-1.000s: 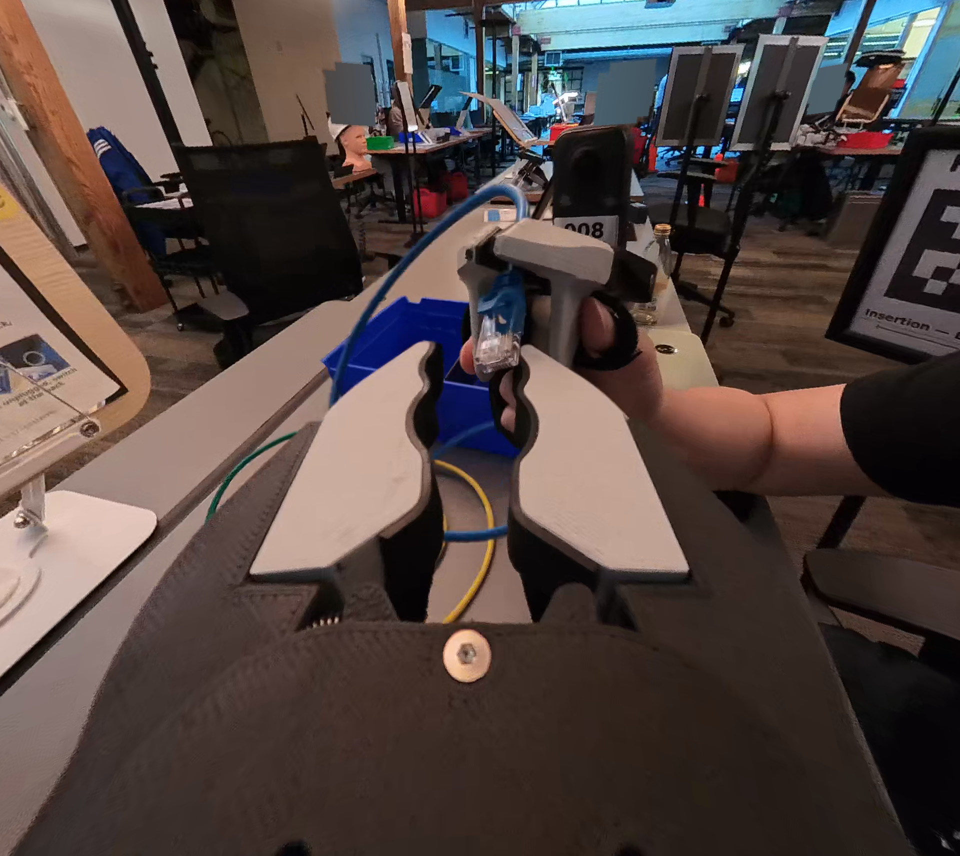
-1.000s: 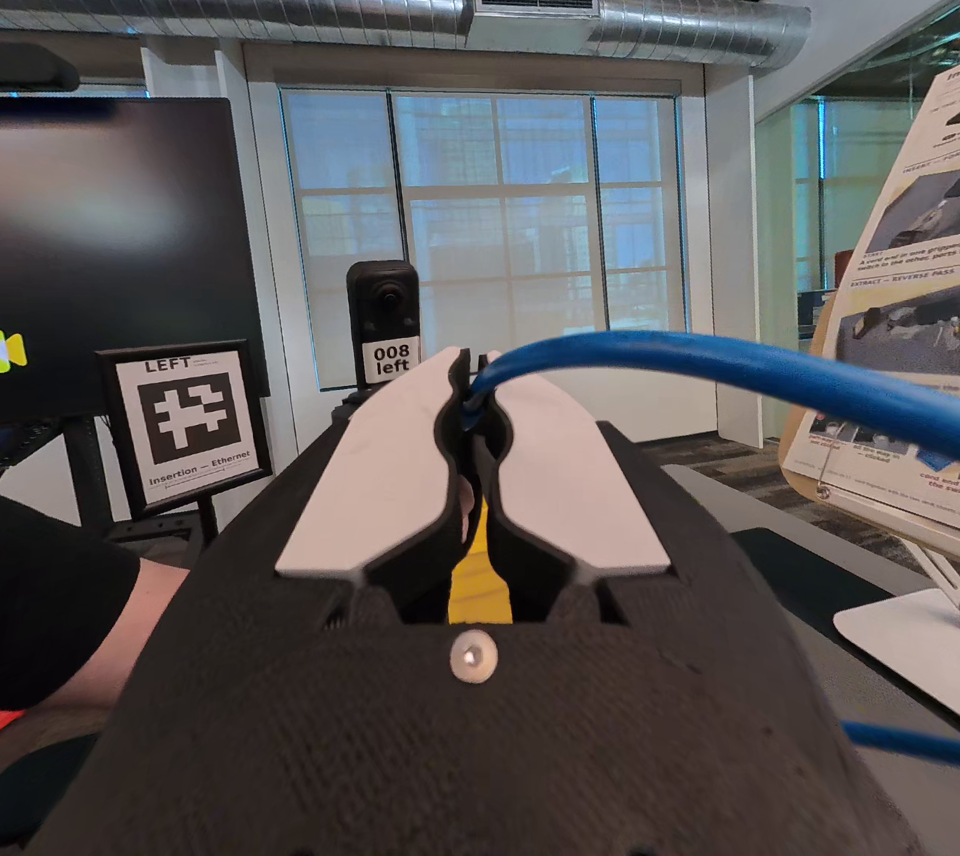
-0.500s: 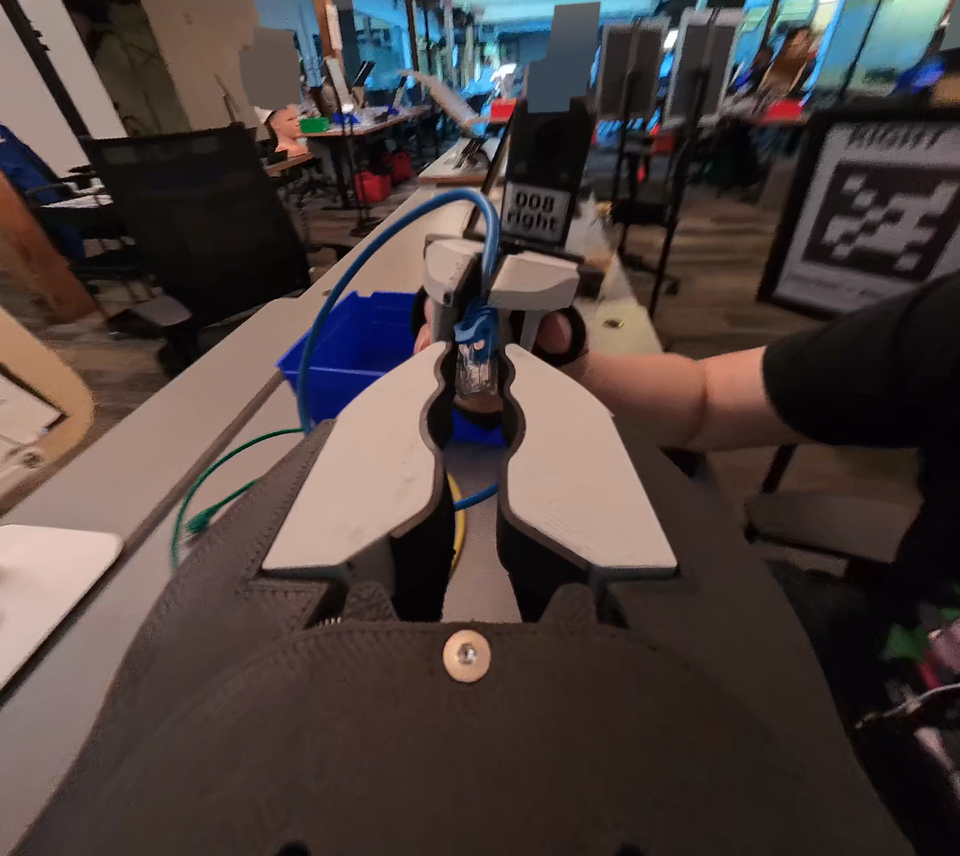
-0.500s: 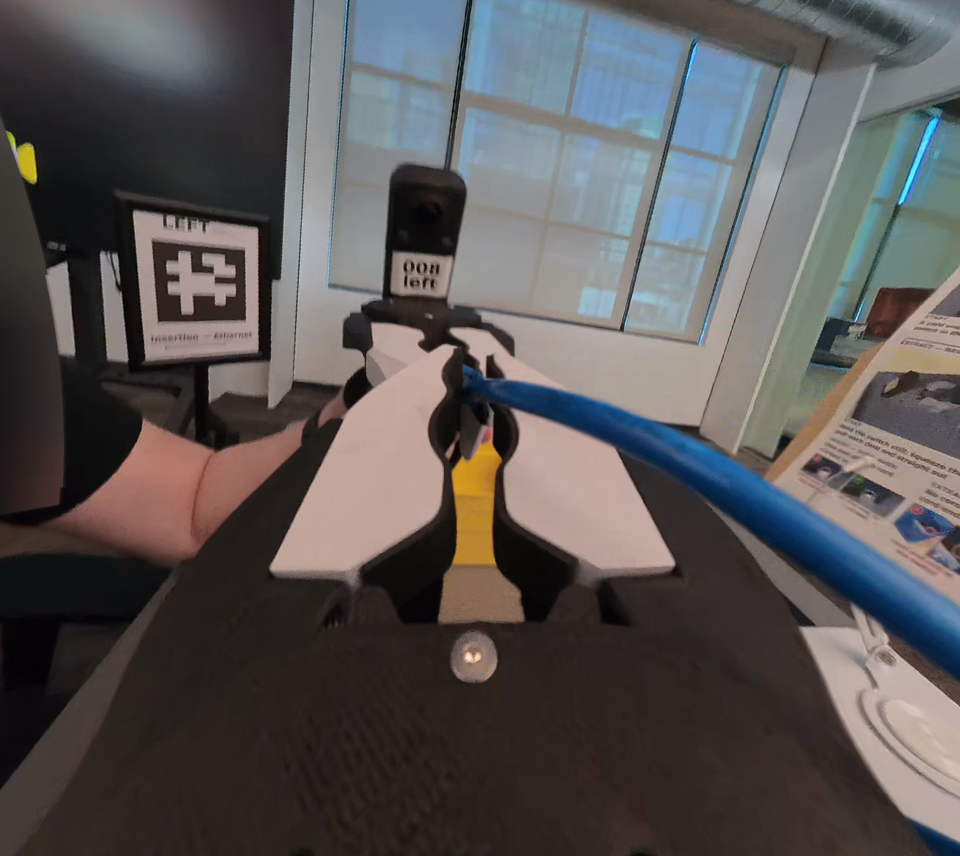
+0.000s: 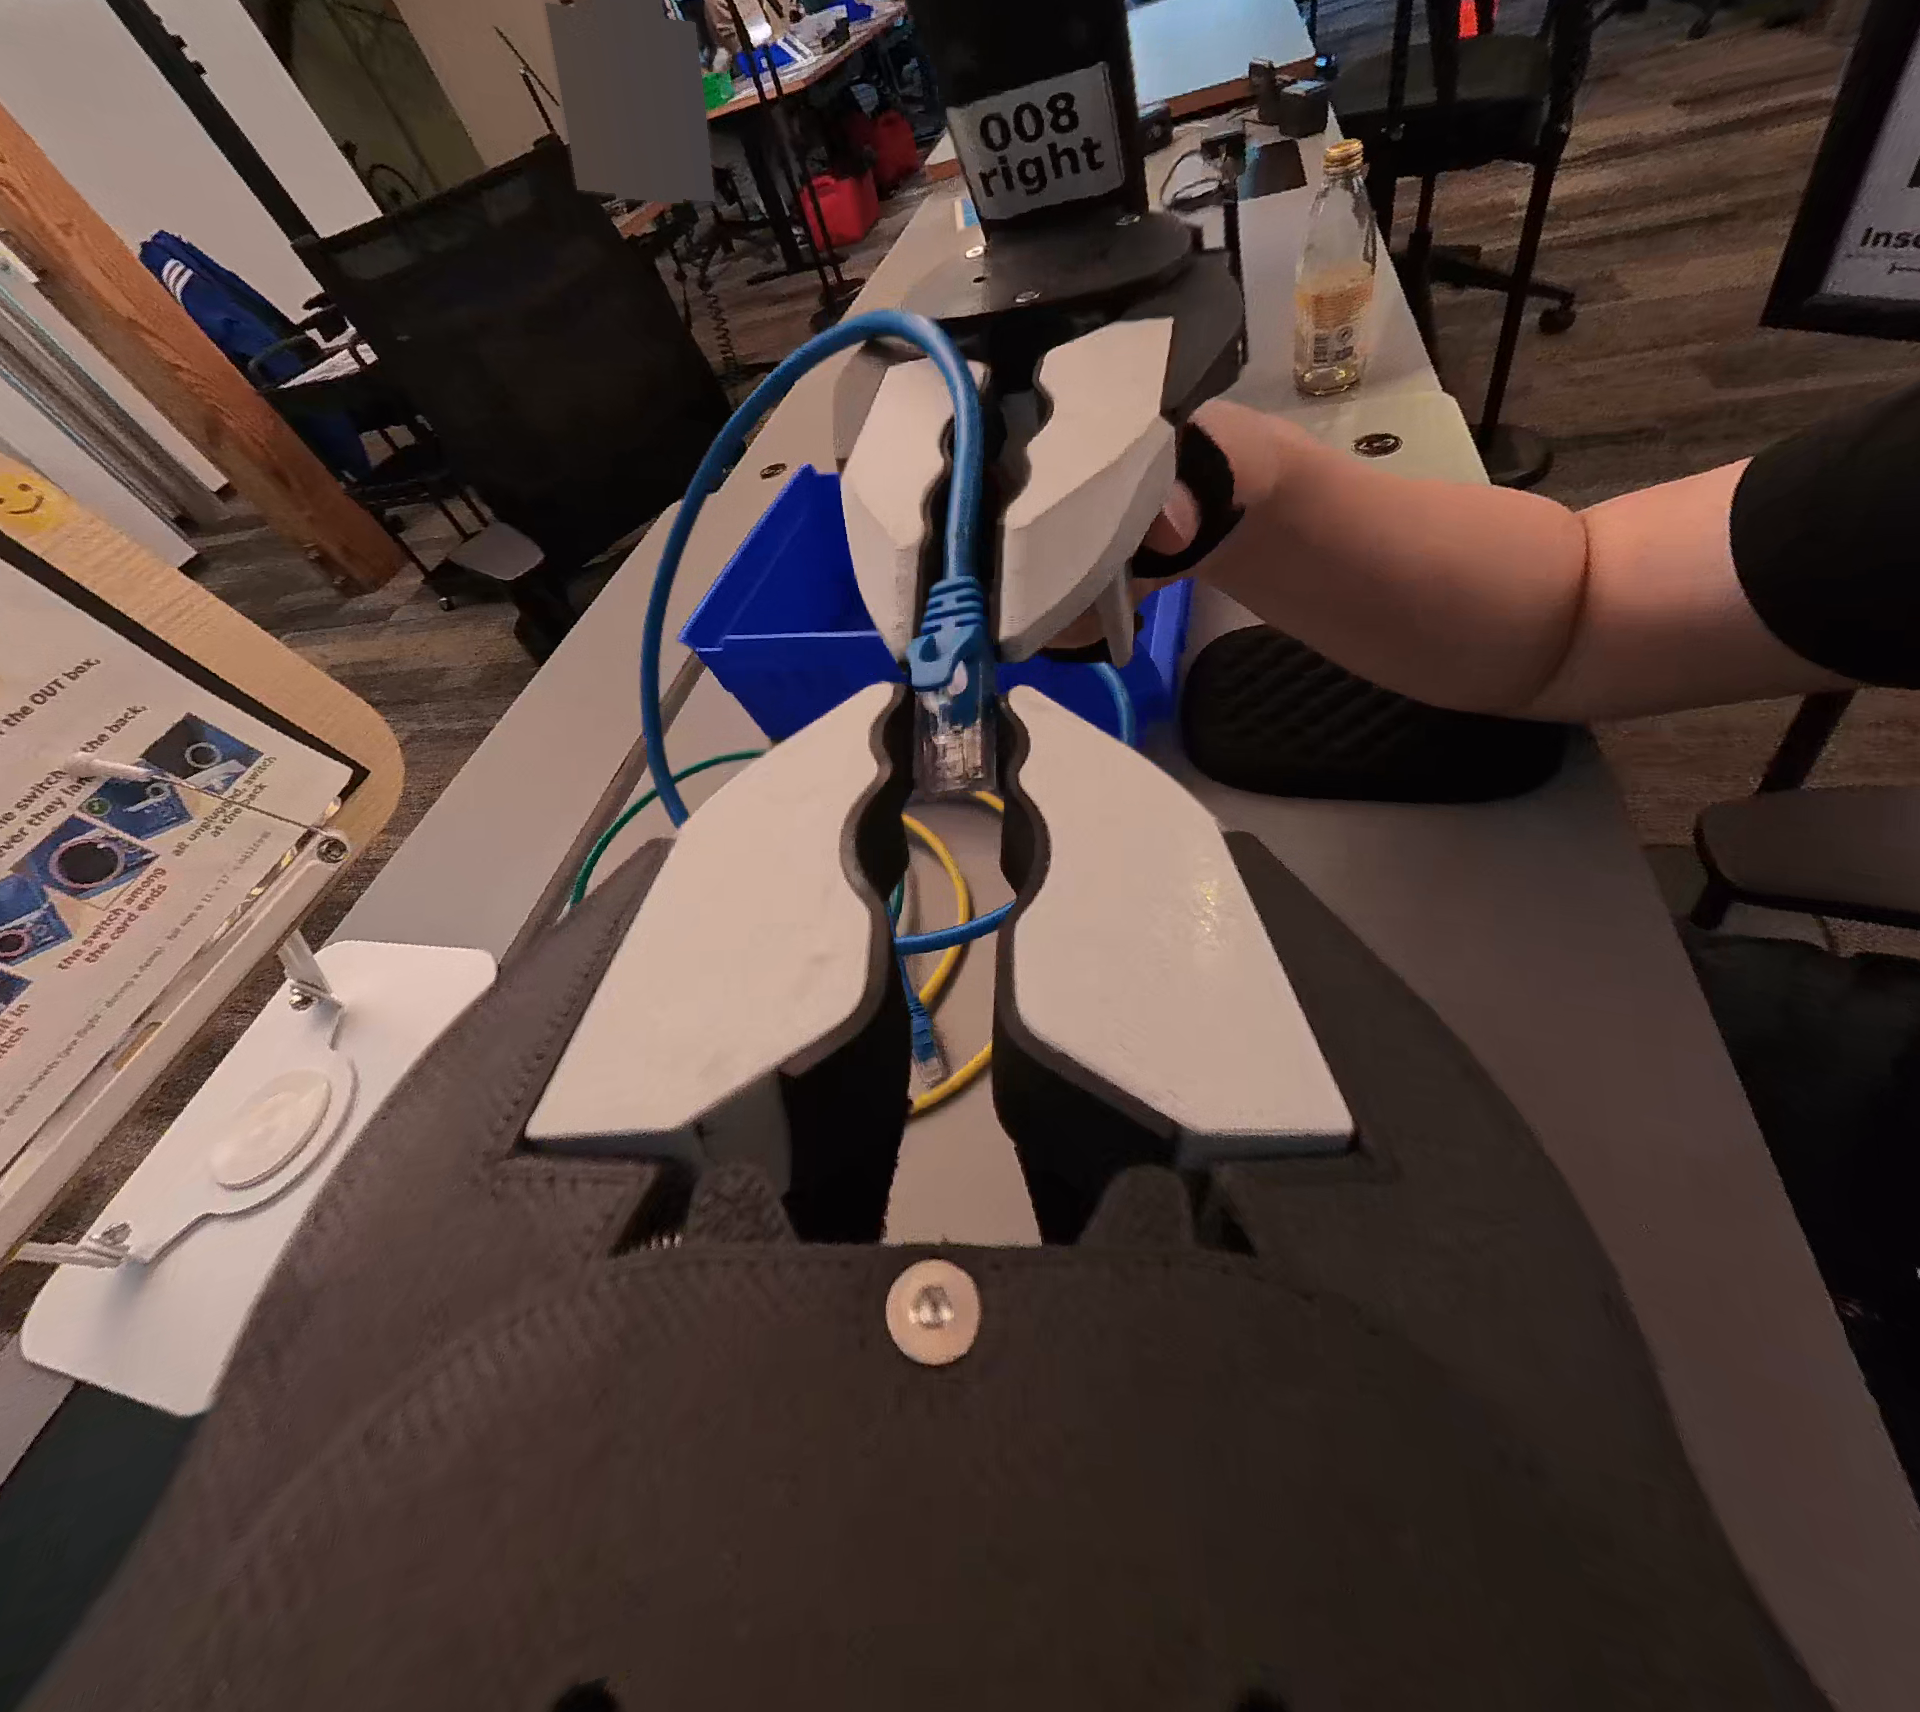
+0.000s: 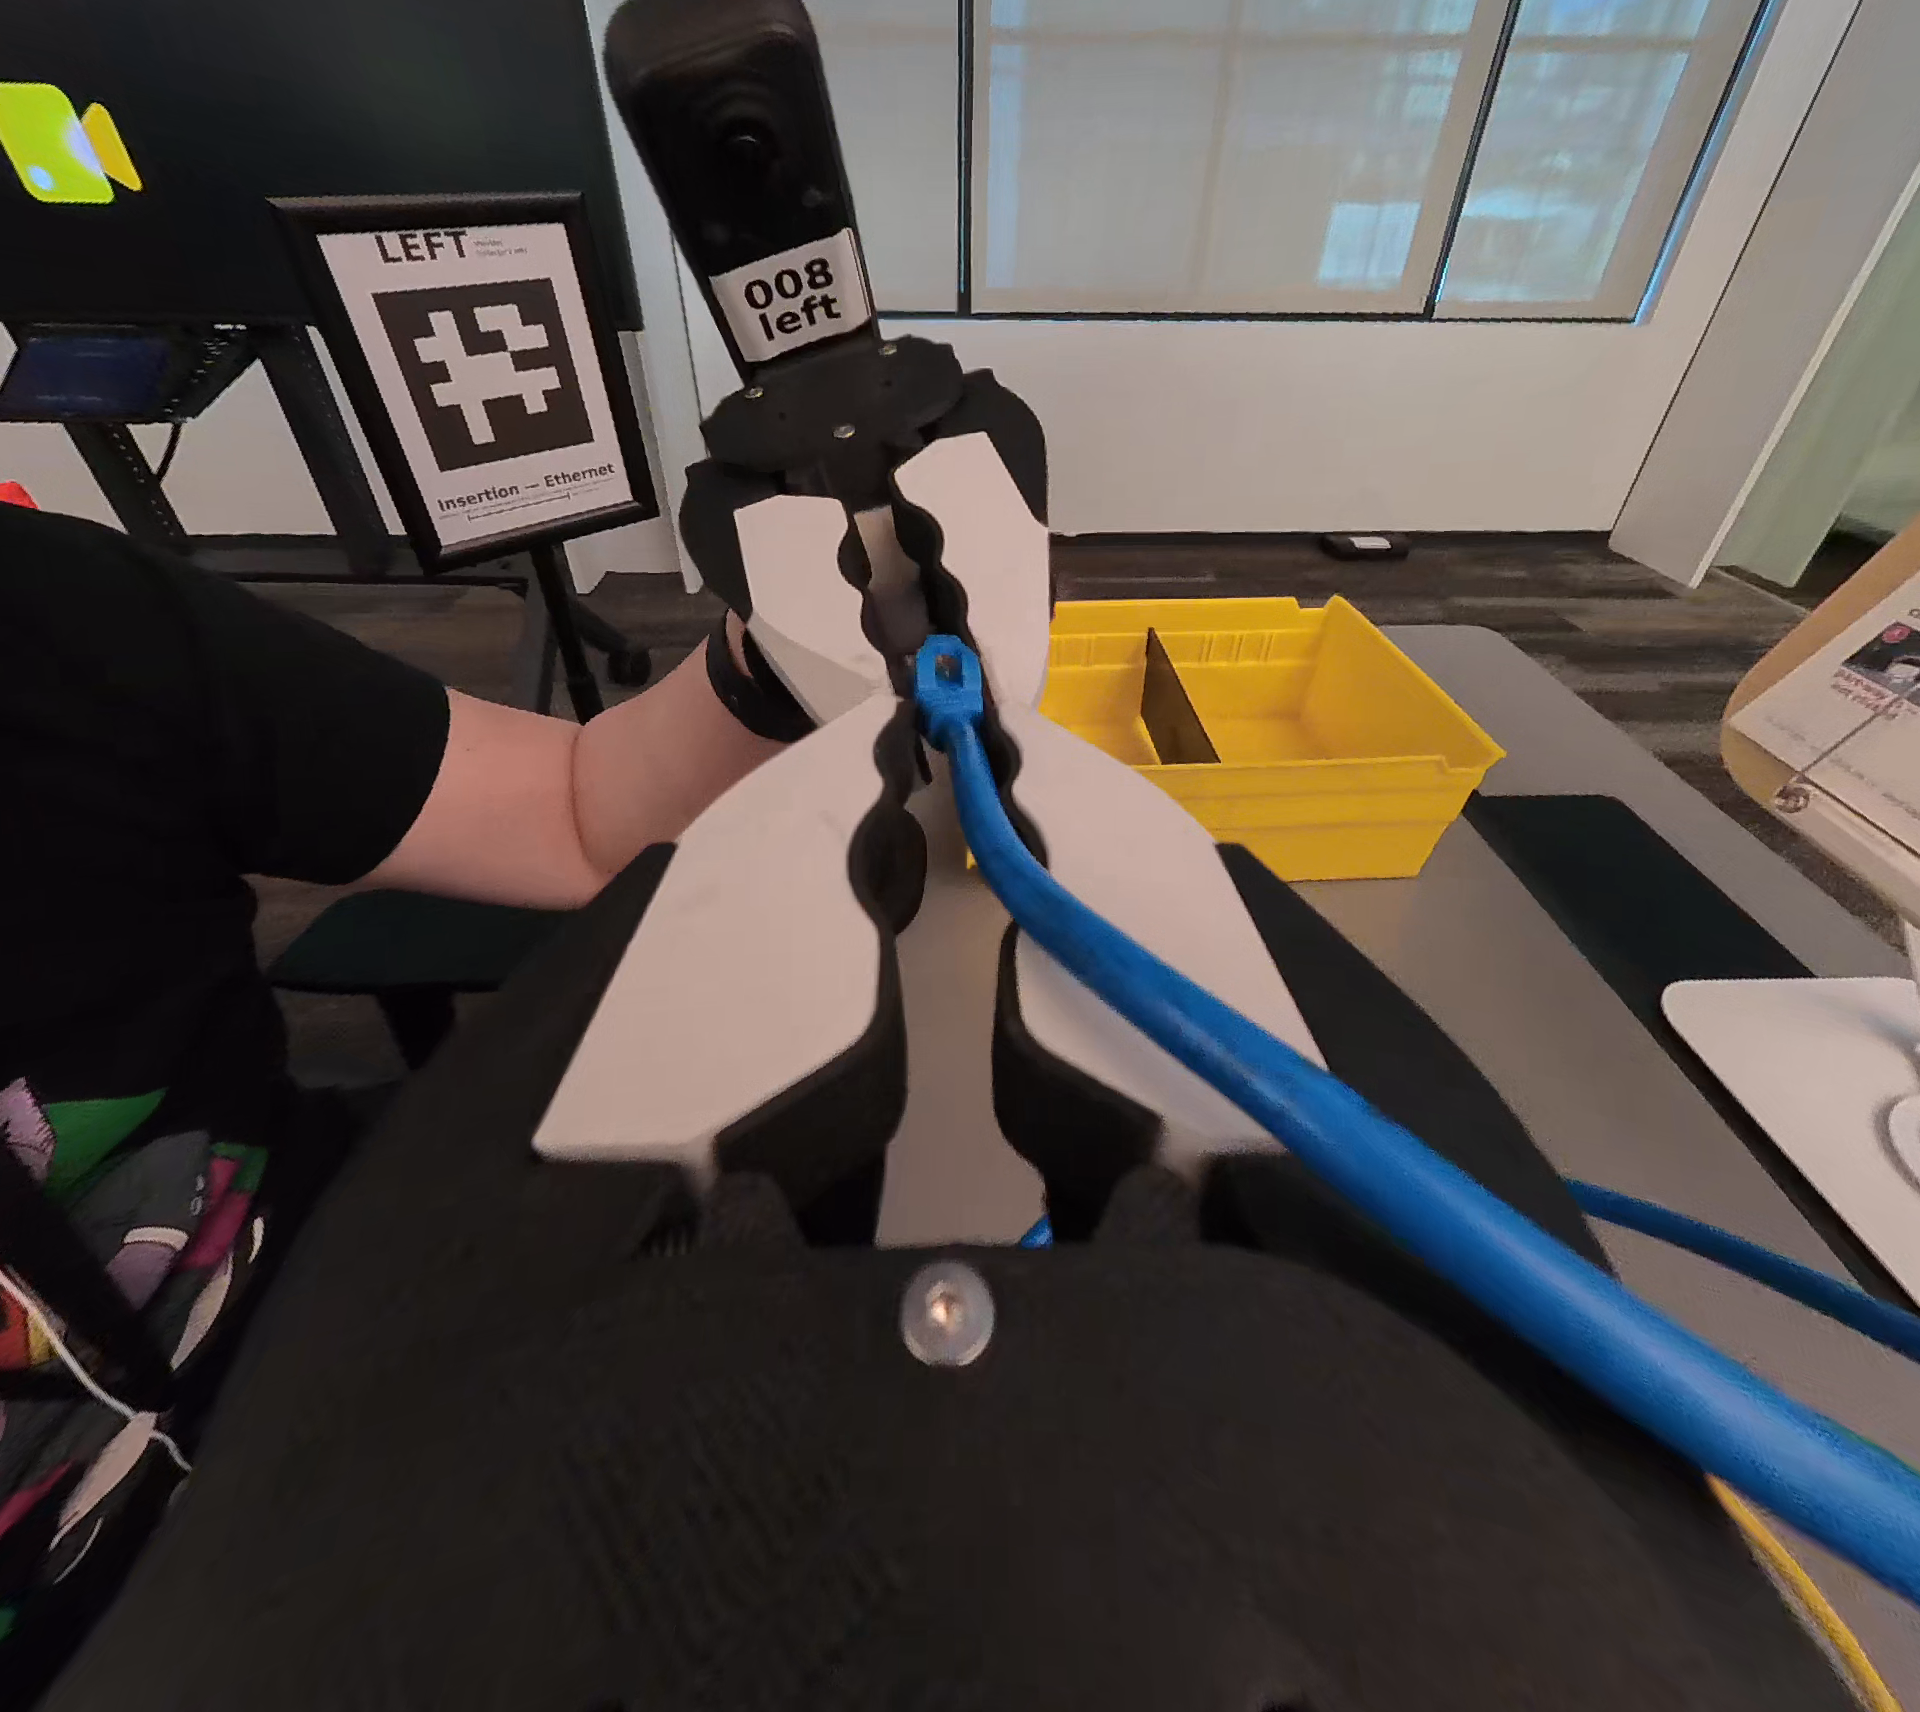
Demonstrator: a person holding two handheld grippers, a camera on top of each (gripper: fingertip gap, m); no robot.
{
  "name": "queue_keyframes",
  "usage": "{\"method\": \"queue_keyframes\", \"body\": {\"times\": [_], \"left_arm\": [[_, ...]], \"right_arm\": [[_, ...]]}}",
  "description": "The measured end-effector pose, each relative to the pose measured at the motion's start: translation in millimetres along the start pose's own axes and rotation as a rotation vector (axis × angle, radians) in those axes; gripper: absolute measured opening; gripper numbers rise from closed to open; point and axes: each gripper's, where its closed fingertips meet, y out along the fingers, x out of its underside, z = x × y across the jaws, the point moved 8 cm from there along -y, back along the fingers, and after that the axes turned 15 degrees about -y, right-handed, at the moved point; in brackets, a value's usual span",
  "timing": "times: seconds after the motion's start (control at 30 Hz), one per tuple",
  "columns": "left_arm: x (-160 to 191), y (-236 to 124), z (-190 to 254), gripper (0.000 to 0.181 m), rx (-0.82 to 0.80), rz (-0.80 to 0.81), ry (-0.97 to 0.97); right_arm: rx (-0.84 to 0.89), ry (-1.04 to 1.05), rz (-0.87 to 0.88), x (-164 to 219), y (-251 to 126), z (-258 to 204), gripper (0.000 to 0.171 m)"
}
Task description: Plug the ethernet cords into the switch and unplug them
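Note:
A blue ethernet cord (image 5: 665,623) hangs in a loop above the grey table (image 5: 1455,935). My left gripper (image 5: 958,712) is shut on the cord's clear plug (image 5: 951,753), with both pads against its sides. My right gripper (image 6: 951,717) faces it tip to tip and also shows in the left wrist view (image 5: 961,644). Its jaws stand apart, and the cord (image 6: 1351,1122) runs loosely between its fingers with a dark gap beside it. The blue boot (image 6: 943,686) sits between the two sets of tips. No switch is in view.
A blue bin (image 5: 790,602) stands behind the grippers and a divided yellow bin (image 6: 1299,758) on the other side. A yellow cord (image 5: 956,914), a green cord (image 5: 623,821) and another blue plug (image 5: 925,1049) lie on the table. An instruction stand (image 5: 156,831), a bottle (image 5: 1335,280) and a black pad (image 5: 1371,727) are nearby. Only a small space, under 4 cm, lies between the two pairs of fingers.
My left jaws closed on the plug that the right gripper held out. My right jaws, which pinched the cord, widened off it. Both grippers tilted down toward the table.

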Motion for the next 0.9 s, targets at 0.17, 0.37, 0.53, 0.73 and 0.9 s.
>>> {"method": "queue_keyframes", "body": {"times": [0.17, 0.37, 0.53, 0.73, 0.9], "left_arm": [[0.9, -1.7, 1.4, 0.013, -0.040, -0.023, 0.061], [2.1, -3.8, -0.2, 0.041, -0.372, 0.071, 0.348], [6.7, 2.5, 6.9, 0.046, -0.421, 0.086, 0.504], [17.5, 6.7, 7.4, 0.016, -0.449, 0.030, 0.653], [18.2, 1.1, 11.7, 0.014, -0.390, 0.003, 0.677]], "right_arm": [[-0.007, 0.016, -0.013, 1.2, 2.2, -0.2, 0.012], [0.030, 0.143, 0.047, 3.5, -0.3, 7.3, 0.012], [-0.038, 0.285, 0.050, 12.7, 6.2, 8.8, 0.012], [-0.056, 0.350, 0.017, 20.0, 8.4, 11.0, 0.012], [-0.146, 0.403, 0.032, 22.3, 11.4, 8.5, 0.012]]}}
